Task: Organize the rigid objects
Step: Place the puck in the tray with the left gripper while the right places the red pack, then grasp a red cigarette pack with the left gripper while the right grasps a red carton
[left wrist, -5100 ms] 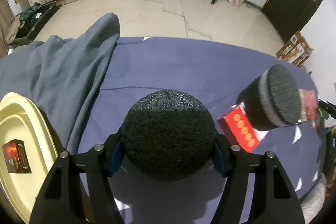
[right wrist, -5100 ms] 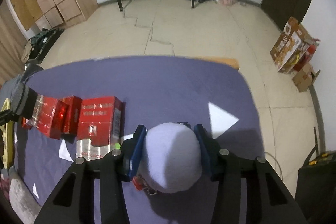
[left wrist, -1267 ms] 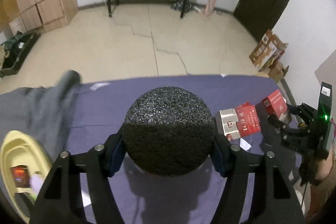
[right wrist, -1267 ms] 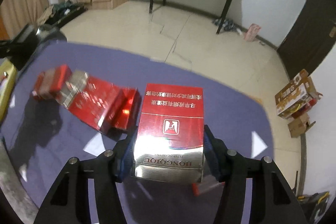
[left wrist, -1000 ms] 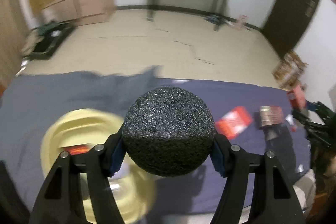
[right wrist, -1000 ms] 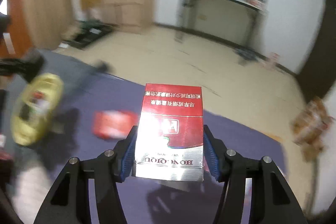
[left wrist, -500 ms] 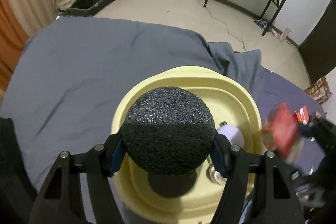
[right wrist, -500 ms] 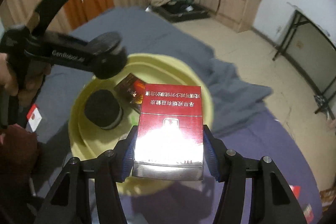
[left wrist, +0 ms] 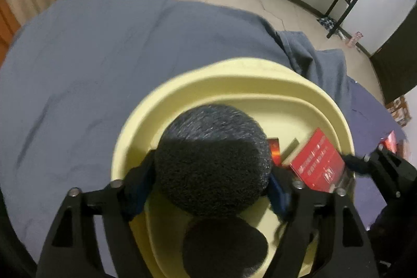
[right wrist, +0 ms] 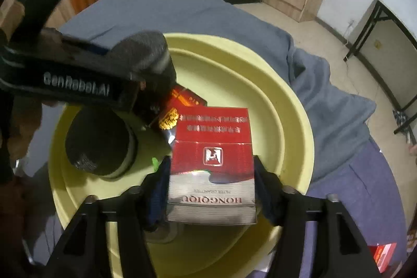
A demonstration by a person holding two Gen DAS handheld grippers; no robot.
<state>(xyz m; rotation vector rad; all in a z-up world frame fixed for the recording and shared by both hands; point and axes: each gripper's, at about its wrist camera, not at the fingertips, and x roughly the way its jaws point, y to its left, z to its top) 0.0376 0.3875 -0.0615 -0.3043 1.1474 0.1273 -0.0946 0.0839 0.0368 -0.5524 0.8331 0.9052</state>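
Right gripper (right wrist: 211,189) is clamped on a red cigarette pack (right wrist: 212,158) with a silver bottom band reading "HONGQIQU" upside down, plus a white logo square and gold Chinese lettering too blurry to read. It hangs over the yellow basin (right wrist: 260,85). Left gripper (left wrist: 212,173), marked "GenRobot.AI" on its side, is squeezed shut on a black foam ball (left wrist: 212,160) above the same basin. Inside sit another black foam puck (right wrist: 100,145) and a small dark red box (right wrist: 182,103). The basin rests on a grey blanket (left wrist: 104,48).
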